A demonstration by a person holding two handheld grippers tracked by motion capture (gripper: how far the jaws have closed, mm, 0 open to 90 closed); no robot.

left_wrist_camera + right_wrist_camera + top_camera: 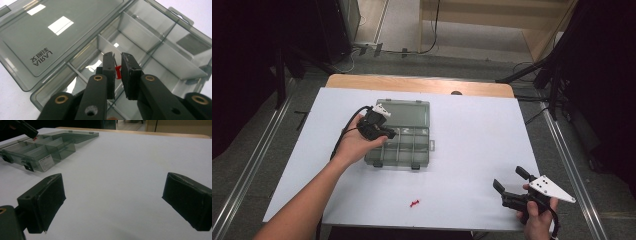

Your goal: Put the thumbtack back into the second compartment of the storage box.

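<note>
The left gripper [118, 72] hangs over the near-left part of the open compartment box [422, 159], jaws nearly together with a red pushpin [117, 72] between them. From the left gripper view the pads appear to have a slight gap around the pin, so whether they still pinch it or have let go cannot be told for certain. The pin is above a divided compartment, not yet resting on its floor. The box lid lies flat on the far side. A second red pushpin [414, 203] remains on the white table [472, 150], near the front edge. The right gripper [510, 186] waits at the near right, jaws spread and empty. Judged progress: one pin nearly delivered, one left.
</note>
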